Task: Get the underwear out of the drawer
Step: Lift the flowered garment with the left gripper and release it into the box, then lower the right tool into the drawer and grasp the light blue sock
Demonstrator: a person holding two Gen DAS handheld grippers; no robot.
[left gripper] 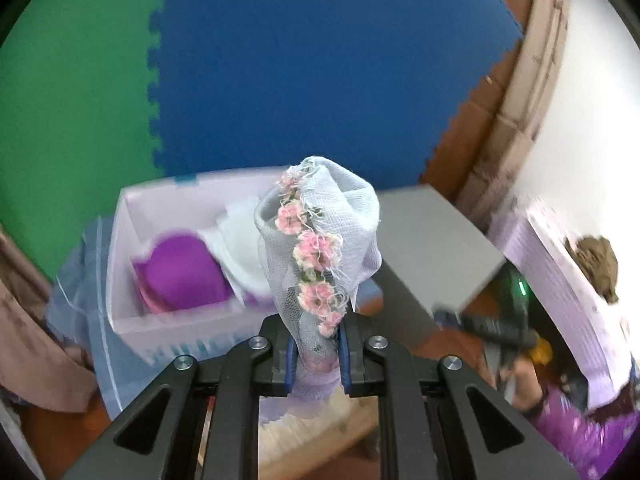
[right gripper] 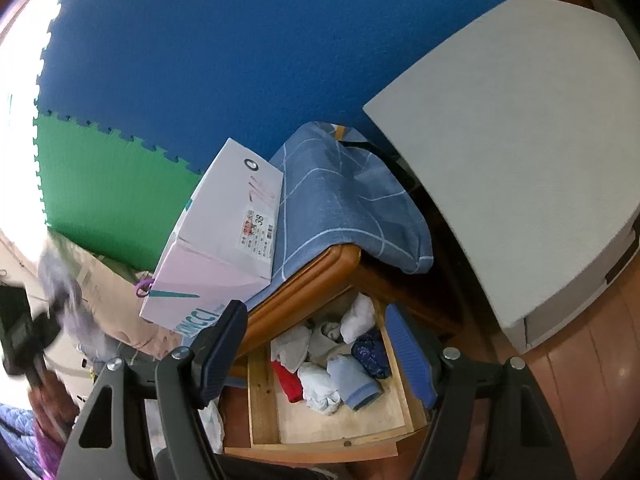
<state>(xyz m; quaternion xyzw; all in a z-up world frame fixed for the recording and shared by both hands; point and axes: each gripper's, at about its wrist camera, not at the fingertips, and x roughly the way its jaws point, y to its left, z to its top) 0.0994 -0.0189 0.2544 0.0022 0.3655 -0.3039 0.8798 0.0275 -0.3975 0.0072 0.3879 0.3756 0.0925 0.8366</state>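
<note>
The left tool (left gripper: 316,354) is clenched on a piece of white mesh underwear (left gripper: 320,240) trimmed with a row of pink flowers (left gripper: 316,252), the fabric standing up from between its blue pads and held in the air. Beyond it an open pale pink box (left gripper: 132,248) holds purple (left gripper: 180,268) and white (left gripper: 240,248) garments, in front of a blue foam mat (left gripper: 320,60) and a green one (left gripper: 72,100). The right tool (right gripper: 316,354) hangs released, its jaws wide apart with nothing between them, above the open wooden drawer (right gripper: 264,400). More balled-up underwear (right gripper: 332,360) in white, red, pale blue and navy lies heaped toward the drawer's back edge, its front left bare. Past the drawer, a shoe box (right gripper: 224,248) and a blue checked cloth (right gripper: 344,200) rest on the wooden cabinet (right gripper: 304,280), beside a grey unit (right gripper: 520,140).
</note>
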